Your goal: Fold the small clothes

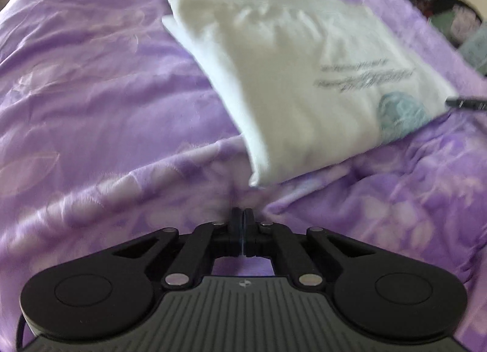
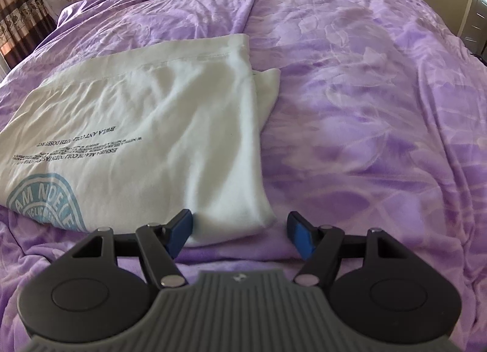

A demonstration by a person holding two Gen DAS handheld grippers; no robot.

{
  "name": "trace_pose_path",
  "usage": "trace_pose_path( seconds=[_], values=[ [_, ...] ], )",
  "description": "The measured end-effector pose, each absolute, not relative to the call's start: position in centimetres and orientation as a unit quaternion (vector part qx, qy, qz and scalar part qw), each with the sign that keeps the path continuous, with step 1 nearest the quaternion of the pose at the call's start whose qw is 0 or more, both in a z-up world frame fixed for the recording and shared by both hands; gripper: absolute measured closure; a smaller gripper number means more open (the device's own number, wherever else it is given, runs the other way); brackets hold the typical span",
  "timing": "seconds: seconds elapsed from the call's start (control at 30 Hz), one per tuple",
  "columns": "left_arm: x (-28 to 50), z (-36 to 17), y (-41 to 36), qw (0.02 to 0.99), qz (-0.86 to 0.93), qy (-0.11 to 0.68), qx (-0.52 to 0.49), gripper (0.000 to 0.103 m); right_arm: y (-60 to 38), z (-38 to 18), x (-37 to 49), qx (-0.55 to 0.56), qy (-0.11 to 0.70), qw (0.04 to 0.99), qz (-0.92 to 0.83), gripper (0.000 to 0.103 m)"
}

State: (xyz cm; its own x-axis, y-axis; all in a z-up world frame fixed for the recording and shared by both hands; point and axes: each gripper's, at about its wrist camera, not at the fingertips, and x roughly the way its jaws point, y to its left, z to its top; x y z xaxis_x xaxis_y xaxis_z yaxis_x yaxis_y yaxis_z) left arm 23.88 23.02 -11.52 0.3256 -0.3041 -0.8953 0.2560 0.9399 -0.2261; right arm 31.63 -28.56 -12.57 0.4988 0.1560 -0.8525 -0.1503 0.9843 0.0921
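Note:
A white T-shirt [image 1: 304, 78] with dark print and a teal round logo lies folded on a purple bedspread [image 1: 91, 108]. My left gripper [image 1: 242, 215] is shut and empty, just short of the shirt's near corner, touching only the bedspread. In the right wrist view the same shirt [image 2: 152, 139] lies at the left. My right gripper [image 2: 240, 227] is open, its blue-padded fingers either side of the shirt's near folded corner, not closed on it. A dark tip of the right gripper [image 1: 465, 102] shows at the right edge of the left wrist view.
The wrinkled purple bedspread [image 2: 365, 108] fills both views. A brown patterned curtain [image 2: 18, 2] hangs at the far left. A door [image 2: 478, 11] stands at the far right. Dark furniture [image 1: 450, 2] sits beyond the bed's edge.

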Motion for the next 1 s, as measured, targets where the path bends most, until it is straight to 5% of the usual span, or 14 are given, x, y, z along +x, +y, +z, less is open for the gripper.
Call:
trace_pose_path(
  seconds=[0.1,0.27,0.4,0.5,0.6,0.67,0.73,0.8,1.0],
  values=[
    [23.0,-9.4,23.7,0.833,-0.17,0.521,-0.076,0.096,-29.6,-11.6,31.1,0.023,0.484,0.871,0.085,0.038],
    [22.6,-7.7,25.6,0.85,-0.108,0.47,-0.212,0.051,-32.0,-10.6,30.9,0.099,0.476,0.87,0.08,0.044],
    [22.6,-9.1,26.8,0.824,-0.078,0.473,-0.304,0.048,-33.7,-11.7,31.6,0.183,0.49,0.849,0.073,0.044],
    [22.7,-11.1,27.0,0.802,-0.062,0.481,-0.35,0.047,-34.3,-13.3,31.6,0.241,0.504,0.826,0.073,0.068],
    [22.9,-13.2,27.8,0.781,-0.039,0.473,-0.406,0.047,-35.3,-14.8,31.4,0.319,0.501,0.8,0.08,0.087],
    [22.9,-14.3,28.4,0.768,-0.03,0.454,-0.451,0.056,-36.0,-15.2,31.3,0.346,0.493,0.795,0.076,0.092],
    [23.0,-14.2,28.4,0.77,-0.025,0.443,-0.459,0.093,-36.3,-15.1,31.1,0.365,0.484,0.791,0.078,0.099],
    [22.6,-12.2,28.3,0.798,-0.017,0.419,-0.432,0.101,-36.1,-14.0,30.8,0.364,0.466,0.802,0.085,0.102],
    [22.2,-9.5,27.7,0.841,0.045,0.441,-0.31,0.103,-34.7,-11.4,30.7,0.298,0.468,0.829,0.073,0.103]
  ],
)
